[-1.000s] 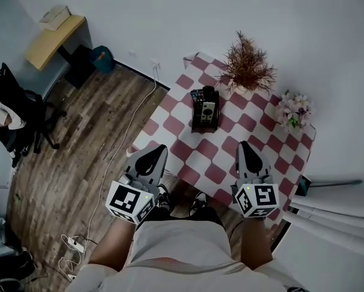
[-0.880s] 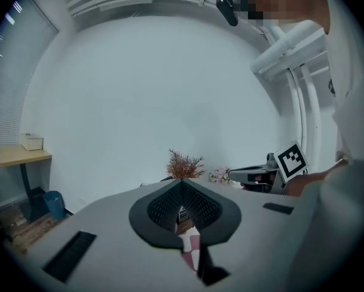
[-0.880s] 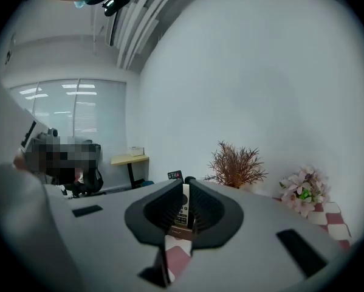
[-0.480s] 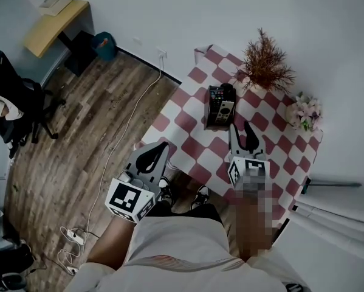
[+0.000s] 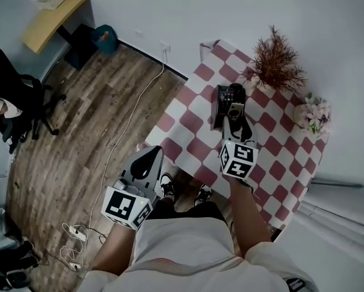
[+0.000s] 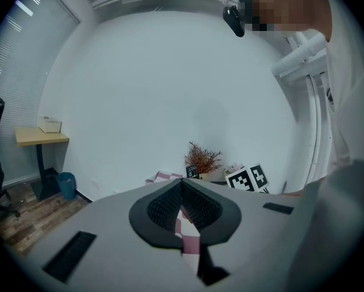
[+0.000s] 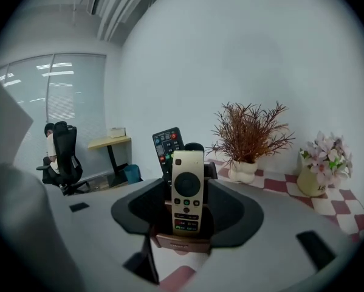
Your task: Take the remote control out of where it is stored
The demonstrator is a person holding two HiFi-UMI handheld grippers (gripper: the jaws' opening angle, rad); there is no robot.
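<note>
A cream remote control (image 7: 187,190) stands upright in a brown holder (image 7: 180,244) on the checkered table (image 5: 191,123). A black remote (image 7: 168,143) stands behind it in the same holder. My right gripper (image 7: 186,187) reaches up to the holder (image 5: 220,109), and its jaws are opening, one on each side of the cream remote (image 5: 236,107) without pressing on it. My left gripper (image 5: 146,160) hangs off the table's near left edge over the wooden floor. It is shut with nothing in it (image 6: 182,184).
A dried reddish plant (image 5: 278,62) in a white pot and a vase of pink flowers (image 5: 312,114) stand at the table's far side, behind the holder. An office chair (image 5: 17,102), a small desk (image 5: 51,20) and a floor cable (image 5: 118,145) lie to the left.
My right gripper has gone forward from the table's near edge to the holder, and its jaws have spread around the cream remote. The left gripper has stayed about where it was.
</note>
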